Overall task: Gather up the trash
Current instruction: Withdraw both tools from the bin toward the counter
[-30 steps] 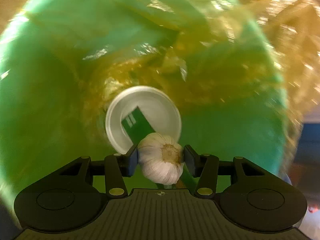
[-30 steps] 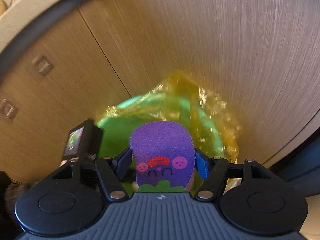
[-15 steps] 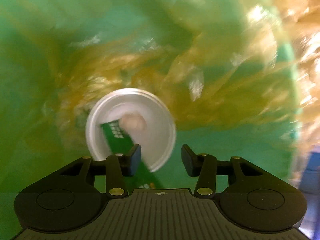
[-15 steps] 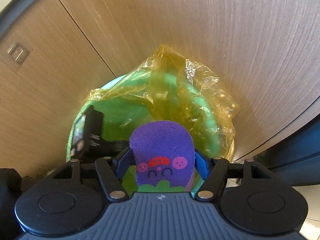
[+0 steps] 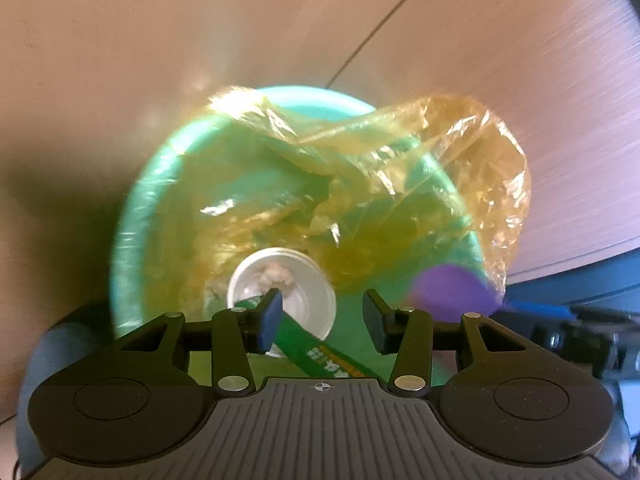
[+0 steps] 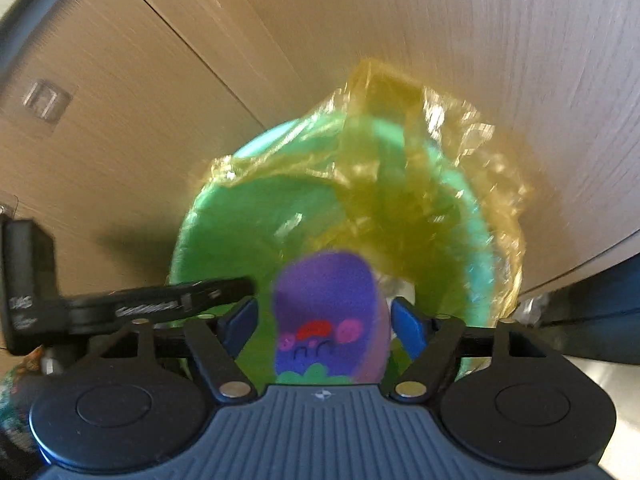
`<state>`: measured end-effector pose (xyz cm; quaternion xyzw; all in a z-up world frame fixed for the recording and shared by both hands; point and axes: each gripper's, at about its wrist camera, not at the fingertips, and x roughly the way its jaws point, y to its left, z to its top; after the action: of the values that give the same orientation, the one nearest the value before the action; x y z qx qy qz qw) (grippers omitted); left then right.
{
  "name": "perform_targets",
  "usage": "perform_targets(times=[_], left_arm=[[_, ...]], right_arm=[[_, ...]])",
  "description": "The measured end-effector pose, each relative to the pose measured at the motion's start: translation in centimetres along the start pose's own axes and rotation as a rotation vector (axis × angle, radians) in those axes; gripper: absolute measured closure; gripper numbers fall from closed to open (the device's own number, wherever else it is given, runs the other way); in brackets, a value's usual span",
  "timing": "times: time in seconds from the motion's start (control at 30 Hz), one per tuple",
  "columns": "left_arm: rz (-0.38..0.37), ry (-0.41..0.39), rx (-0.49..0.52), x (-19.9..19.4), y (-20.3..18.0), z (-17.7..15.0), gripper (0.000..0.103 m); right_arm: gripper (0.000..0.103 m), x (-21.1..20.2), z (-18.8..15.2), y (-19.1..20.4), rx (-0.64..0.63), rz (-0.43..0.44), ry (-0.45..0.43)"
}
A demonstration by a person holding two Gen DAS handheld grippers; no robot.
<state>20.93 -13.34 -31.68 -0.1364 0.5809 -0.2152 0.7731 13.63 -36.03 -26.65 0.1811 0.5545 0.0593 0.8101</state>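
Observation:
A green trash bin (image 5: 160, 208) lined with a yellow plastic bag (image 5: 440, 152) fills both views. At its bottom lie a white cup (image 5: 304, 292) with the garlic bulb (image 5: 276, 274) in it and a green packet (image 5: 320, 354). My left gripper (image 5: 322, 322) is open and empty above the bin. My right gripper (image 6: 324, 320) is over the bin (image 6: 240, 220); its jaws stand wide, with gaps on both sides of the purple sponge (image 6: 328, 316) with a drawn face. The sponge (image 5: 452, 292) also shows blurred in the left wrist view.
Wooden cabinet doors (image 6: 120, 120) stand behind the bin. The left gripper (image 6: 120, 304) reaches in from the left of the right wrist view. A dark blue surface (image 5: 580, 292) lies at the right.
My left gripper opened and dropped the garlic into the white cup, then pulled back up out of the bin. My right gripper moved over the bin and opened around the sponge.

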Motion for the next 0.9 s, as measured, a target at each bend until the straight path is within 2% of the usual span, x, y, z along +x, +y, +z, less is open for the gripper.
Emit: perform_targets(times=[0.3,0.47,0.7,0.9], left_arm=[[0.083,-0.029,0.057,-1.5,-0.3,-1.3,0.054],[0.094,-0.061,0.115,-3.4,-1.2,-2.5,0.054],[0.152,-0.200,0.292,-8.5,-5.1,-4.4,0.055],[0.198,-0.313,0.398,-13.3,-8.0,-5.7,0.055]], right_arm=[[0.023,0.3,-0.2,-0.5,0.023,-0.038,0.014],[0.023,0.3,-0.3,-0.1,-0.001,-0.069,-0.006],[0.023,-0.2,-0.7,1.2,-0.079,-0.167,-0.089],[0.023,-1.6,-1.2,2.1,-0.132,-0.254,-0.191]])
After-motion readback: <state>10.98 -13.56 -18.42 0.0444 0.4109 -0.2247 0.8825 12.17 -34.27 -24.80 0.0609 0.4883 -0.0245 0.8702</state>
